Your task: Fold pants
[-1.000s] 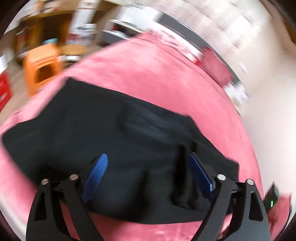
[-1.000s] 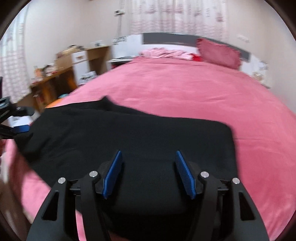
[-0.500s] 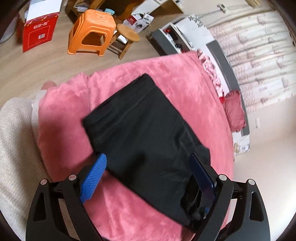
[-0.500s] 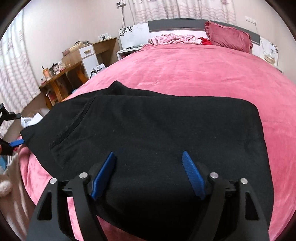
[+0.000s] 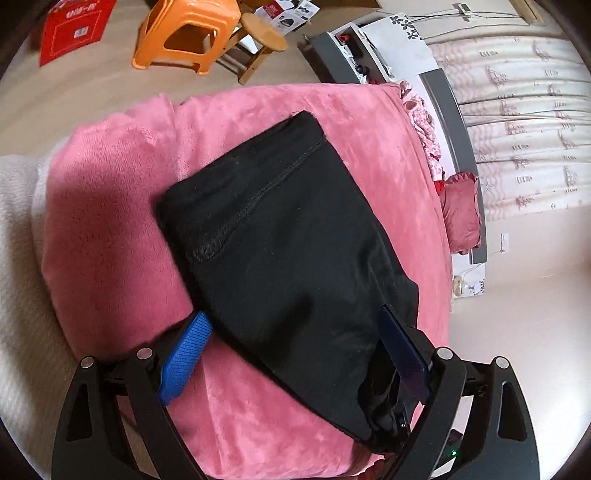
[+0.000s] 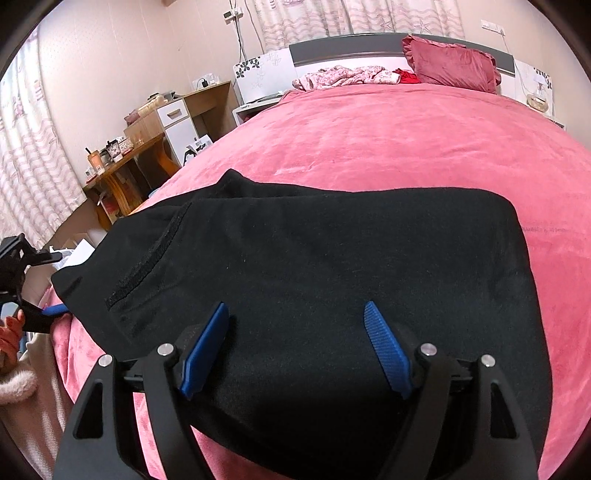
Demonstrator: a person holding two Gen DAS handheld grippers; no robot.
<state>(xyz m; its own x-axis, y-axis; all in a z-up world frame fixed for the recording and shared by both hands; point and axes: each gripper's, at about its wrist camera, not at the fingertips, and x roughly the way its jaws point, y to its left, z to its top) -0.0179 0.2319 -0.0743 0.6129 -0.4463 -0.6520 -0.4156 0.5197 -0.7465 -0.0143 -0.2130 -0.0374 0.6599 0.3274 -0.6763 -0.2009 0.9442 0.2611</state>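
Note:
Black pants lie folded into a compact rectangle on the pink bed, near its corner. They also show in the right wrist view, with a stitched seam toward the left. My left gripper is open and empty, raised above the pants' near end. My right gripper is open and empty, just above the pants' near edge. The left gripper also shows at the far left of the right wrist view.
An orange plastic stool and a small wooden stool stand on the floor beside the bed. A red pillow and pink clothes lie at the headboard. A cluttered wooden desk stands left.
My left gripper has lifted up and back from the pants, so the whole folded bundle is now in its view. My right gripper has drawn slightly nearer the pants and stays open.

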